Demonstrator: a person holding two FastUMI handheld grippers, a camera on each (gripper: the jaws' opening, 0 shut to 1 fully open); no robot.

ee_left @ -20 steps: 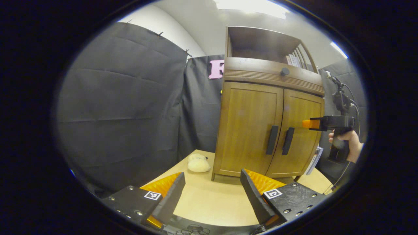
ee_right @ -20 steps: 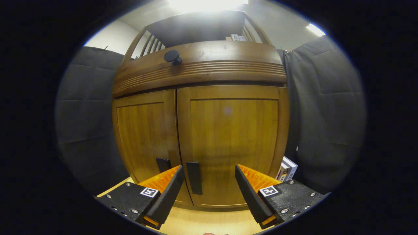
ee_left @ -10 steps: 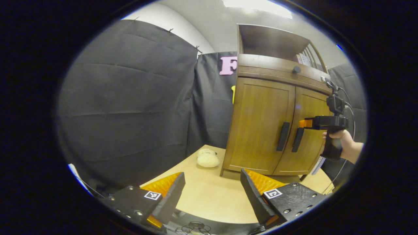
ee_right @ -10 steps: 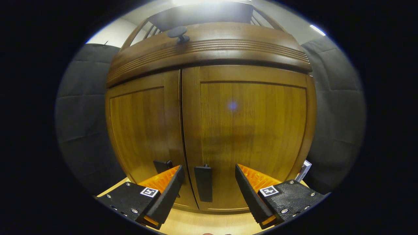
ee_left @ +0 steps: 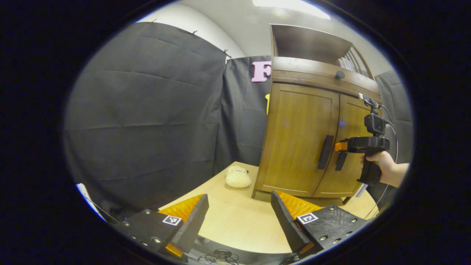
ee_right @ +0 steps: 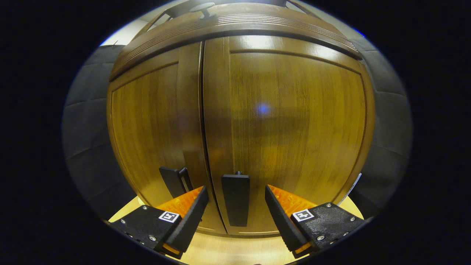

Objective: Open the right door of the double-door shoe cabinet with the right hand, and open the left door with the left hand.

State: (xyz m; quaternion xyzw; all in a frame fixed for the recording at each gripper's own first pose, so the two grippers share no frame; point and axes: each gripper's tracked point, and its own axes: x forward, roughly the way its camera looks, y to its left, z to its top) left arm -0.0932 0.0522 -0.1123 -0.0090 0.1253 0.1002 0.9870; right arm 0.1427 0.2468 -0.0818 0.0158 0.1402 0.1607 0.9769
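Observation:
The wooden shoe cabinet (ee_left: 300,136) stands on the table at the right of the left gripper view, with both doors shut. Its two dark vertical handles sit side by side: the left handle (ee_left: 326,151) and the right handle (ee_left: 341,161). My left gripper (ee_left: 239,197) is open over the table, well short of the cabinet. A hand (ee_left: 382,167) holds my right gripper (ee_left: 340,146) up against the right handle. In the right gripper view the right door (ee_right: 294,121) is very close. My right gripper (ee_right: 236,190) is open with the right handle (ee_right: 236,198) between its fingers, untouched. The left handle (ee_right: 173,180) is just to its left.
A cream plush toy (ee_left: 238,177) lies on the light wooden table (ee_left: 235,228) by the cabinet's left foot. A drawer with a dark knob (ee_left: 339,74) runs above the doors. Cables (ee_left: 220,255) lie at the table's near edge. Black cloth walls (ee_left: 147,129) close the booth.
My right gripper has moved in toward the right door, so its handle now lies between the fingers. The left gripper view has swung left, shifting the cabinet rightward.

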